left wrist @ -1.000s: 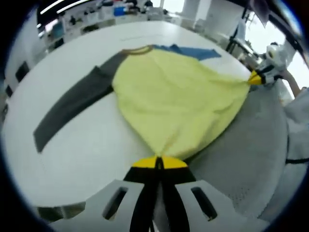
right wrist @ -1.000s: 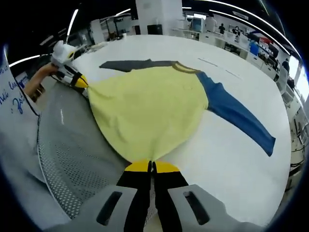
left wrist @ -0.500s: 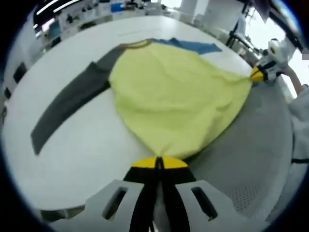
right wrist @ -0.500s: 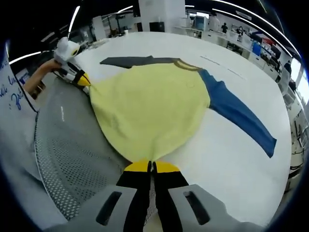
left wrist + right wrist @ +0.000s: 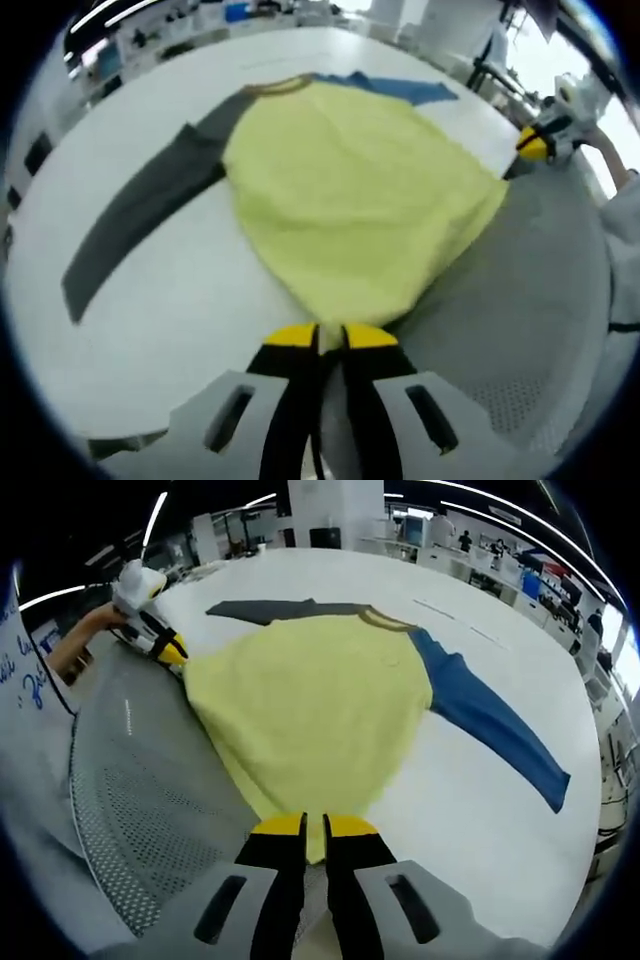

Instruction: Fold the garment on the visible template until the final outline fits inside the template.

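Both tools (image 5: 331,337) newly off hem (image 5: 360,300)

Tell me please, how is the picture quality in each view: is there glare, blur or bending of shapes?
Left gripper view: strong window glare at upper right, soft blur over the yellow shirt, table edge bowed by the fisheye. Right gripper view: sharper, blue sleeve crisp, ceiling lights streak at top, table curved too.

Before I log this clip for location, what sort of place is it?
Probably a lab or workshop: a big white table, lit benches with equipment behind it, long ceiling strip lights.
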`<state>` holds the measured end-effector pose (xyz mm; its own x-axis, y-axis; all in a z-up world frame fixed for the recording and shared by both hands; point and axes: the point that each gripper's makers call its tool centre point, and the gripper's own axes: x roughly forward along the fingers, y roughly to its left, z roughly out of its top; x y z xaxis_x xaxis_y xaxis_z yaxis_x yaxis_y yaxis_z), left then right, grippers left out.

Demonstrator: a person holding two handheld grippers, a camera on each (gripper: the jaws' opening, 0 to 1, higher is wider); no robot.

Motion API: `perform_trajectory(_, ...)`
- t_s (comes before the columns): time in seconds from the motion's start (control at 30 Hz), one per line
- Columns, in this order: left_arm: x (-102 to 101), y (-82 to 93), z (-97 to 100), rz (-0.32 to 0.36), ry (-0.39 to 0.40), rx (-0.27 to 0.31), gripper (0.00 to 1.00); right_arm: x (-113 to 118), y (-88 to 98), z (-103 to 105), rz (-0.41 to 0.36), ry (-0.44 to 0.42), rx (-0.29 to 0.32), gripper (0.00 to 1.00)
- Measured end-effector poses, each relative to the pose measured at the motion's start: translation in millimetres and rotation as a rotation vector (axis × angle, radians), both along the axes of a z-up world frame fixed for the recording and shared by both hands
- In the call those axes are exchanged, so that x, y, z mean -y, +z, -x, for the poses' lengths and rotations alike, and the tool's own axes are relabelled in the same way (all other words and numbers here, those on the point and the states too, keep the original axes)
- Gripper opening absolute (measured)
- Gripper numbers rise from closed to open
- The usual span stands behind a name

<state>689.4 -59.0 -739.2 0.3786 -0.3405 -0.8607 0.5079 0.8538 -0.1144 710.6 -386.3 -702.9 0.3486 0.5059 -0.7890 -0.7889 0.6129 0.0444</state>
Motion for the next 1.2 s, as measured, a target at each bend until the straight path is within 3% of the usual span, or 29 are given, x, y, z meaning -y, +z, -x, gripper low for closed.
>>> perform_trajectory(0.33,-4.2,8.9,-0.5,-0.011,-0.009,0.005,0.12,-3.5,6.5,-8.6,-0.011,0.005,0.025,0.09)
perform_trajectory(0.83,-3.2,34.0,-25.1,-0.019,-0.033,0.089,0.19,-12.6,22.6,-25.2,-0.025,0.031,0.085,0.13)
perform_trajectory(1.03,3.5,53.7,-39.9,0.038,-0.041,0.153,0.22,-16.8,29.5,-32.3,-0.031,0.040,0.115,0.16)
perform_trajectory(1.2,6.3,65.6,-50.2,0.031,-0.063,0.189,0.25,-19.0,40.5,-41.4,-0.040,0.043,0.156,0.18)
